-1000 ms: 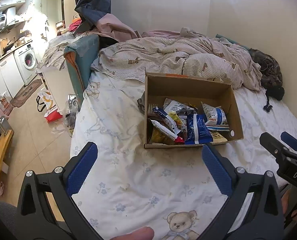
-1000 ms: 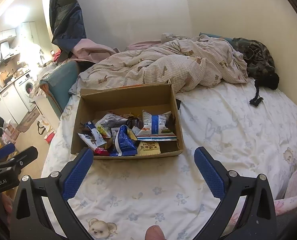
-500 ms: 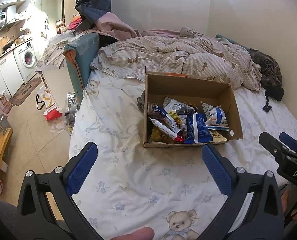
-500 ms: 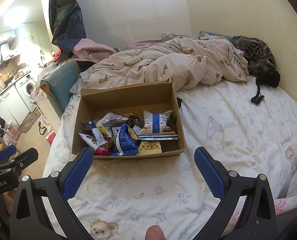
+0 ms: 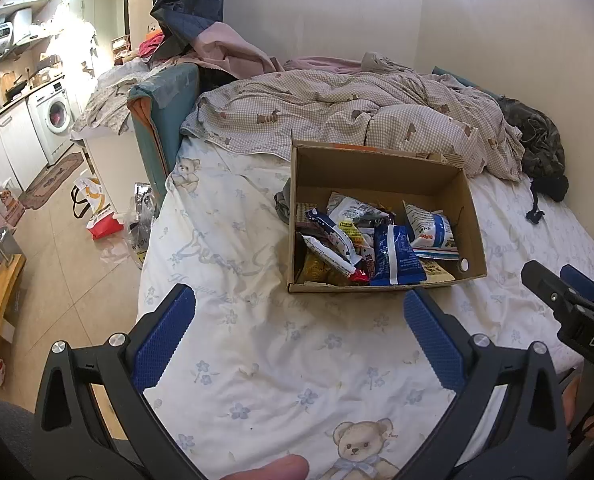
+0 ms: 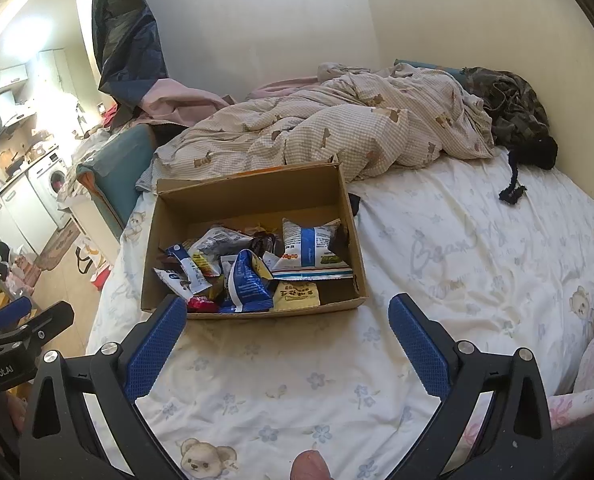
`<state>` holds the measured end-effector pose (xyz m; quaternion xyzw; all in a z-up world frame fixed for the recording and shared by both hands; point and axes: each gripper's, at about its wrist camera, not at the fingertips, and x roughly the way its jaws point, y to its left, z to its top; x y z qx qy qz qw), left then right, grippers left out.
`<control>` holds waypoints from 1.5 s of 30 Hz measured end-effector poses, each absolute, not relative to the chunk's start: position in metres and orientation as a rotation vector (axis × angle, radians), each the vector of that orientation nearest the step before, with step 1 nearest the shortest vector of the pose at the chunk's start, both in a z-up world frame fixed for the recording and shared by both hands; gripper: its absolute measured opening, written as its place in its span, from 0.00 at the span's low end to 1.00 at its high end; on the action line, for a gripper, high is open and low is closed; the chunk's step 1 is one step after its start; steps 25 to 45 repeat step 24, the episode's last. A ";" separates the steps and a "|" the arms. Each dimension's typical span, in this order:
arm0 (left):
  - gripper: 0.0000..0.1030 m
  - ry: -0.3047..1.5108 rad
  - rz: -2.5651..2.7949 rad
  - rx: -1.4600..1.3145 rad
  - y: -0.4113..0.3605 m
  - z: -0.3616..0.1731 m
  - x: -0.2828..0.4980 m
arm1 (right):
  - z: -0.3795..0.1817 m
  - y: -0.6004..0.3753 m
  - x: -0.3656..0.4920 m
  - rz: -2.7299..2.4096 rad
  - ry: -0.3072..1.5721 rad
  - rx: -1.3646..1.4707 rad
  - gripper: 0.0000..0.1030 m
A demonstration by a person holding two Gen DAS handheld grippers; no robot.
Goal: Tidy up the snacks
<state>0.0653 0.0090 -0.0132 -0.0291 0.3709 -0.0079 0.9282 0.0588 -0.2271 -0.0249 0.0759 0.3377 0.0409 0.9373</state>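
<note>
You hold the left gripper (image 5: 299, 316) and the right gripper (image 6: 287, 320) above the bedsheet (image 5: 257, 344), both with fingers spread wide and empty, near the cardboard box (image 6: 253, 196) of snack packets (image 6: 253, 268).

Left gripper (image 5: 299, 312): black frame, silver screws, blue ridged pads; right gripper (image 6: 287, 324) alike, lettered "DAS".

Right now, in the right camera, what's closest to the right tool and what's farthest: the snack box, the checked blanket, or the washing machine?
From the right tool:
1. Snack box, straight ahead on the bed sheet.
2. Checked blanket, bunched up behind the box.
3. Washing machine, far left, off the bed in the kitchen area.
</note>
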 end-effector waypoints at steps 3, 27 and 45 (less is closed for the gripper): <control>1.00 0.759 -0.016 -0.059 0.009 -0.013 0.065 | -0.025 -0.227 0.059 0.083 0.688 0.154 1.00; 1.00 0.735 -0.004 -0.067 0.010 -0.010 0.064 | -0.026 -0.237 0.059 0.050 0.687 0.185 1.00; 1.00 0.735 -0.004 -0.067 0.010 -0.010 0.064 | -0.026 -0.237 0.059 0.050 0.687 0.185 1.00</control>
